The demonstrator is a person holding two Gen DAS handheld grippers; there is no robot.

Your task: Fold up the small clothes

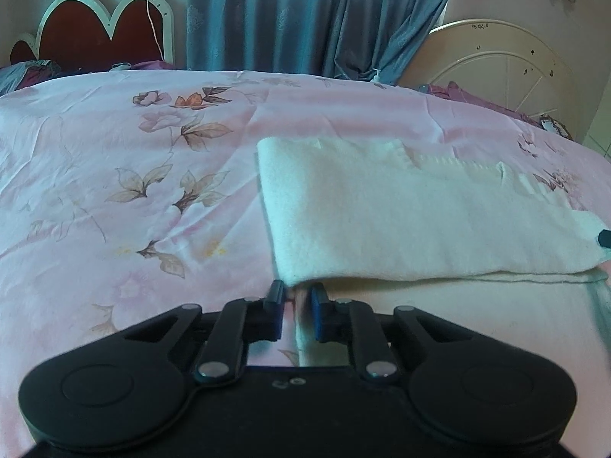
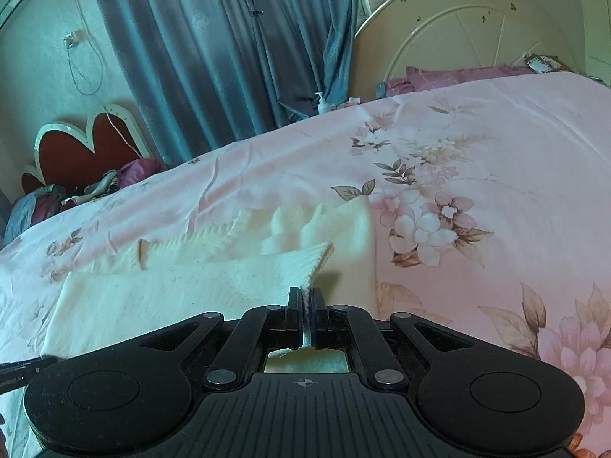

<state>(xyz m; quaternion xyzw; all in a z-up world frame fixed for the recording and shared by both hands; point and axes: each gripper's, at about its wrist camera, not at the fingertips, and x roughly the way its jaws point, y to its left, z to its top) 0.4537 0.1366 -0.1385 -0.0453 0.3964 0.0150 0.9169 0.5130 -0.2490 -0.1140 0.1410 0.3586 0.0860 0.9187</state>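
A small cream knitted garment (image 1: 420, 213) lies on the pink floral bedsheet (image 1: 114, 191), its upper layer folded over a lower layer. My left gripper (image 1: 298, 294) sits at the near left corner of the fold, jaws a little apart, with the cloth edge between them. In the right wrist view the same garment (image 2: 172, 290) spreads to the left. My right gripper (image 2: 305, 297) is shut on its ribbed corner (image 2: 305, 263), lifted slightly off the bed.
Blue curtains (image 1: 286, 15) hang behind the bed. A cream round headboard (image 1: 504, 65) stands at the right, a red heart-shaped board (image 1: 95, 34) at the left. Purple bedding (image 2: 458, 76) lies by the headboard. A clothes pile (image 2: 95, 187) sits far left.
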